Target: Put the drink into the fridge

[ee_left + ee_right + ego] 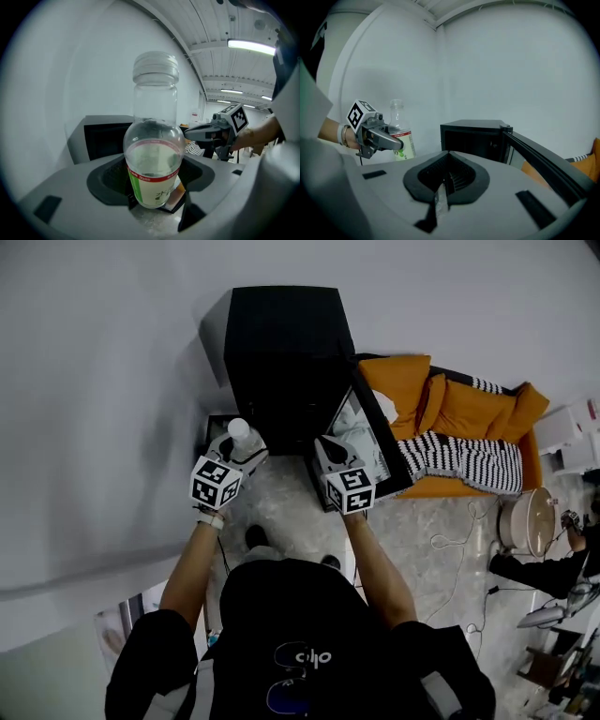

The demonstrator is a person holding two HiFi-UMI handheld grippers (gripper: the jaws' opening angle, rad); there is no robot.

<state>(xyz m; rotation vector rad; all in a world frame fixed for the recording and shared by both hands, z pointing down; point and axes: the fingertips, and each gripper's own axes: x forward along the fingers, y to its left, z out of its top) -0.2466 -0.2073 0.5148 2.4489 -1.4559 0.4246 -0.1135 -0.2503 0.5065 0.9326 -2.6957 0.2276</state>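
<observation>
Clear plastic bottle (153,154), ribbed cap and green-red label, pale drink inside, is clamped upright between the left gripper (152,197) jaws, which hide its base. The right gripper (443,185) jaws are seen pressed together on nothing. The boxy black fridge (286,343) stands ahead of both grippers. The pale lining of its open door (373,442) is shown only in the head view. The interior is too dark to read.

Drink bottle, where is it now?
Head view, left side: the drink bottle is held upright in the claw of the left gripper, in front of the open fridge, left of the right gripper.
</observation>
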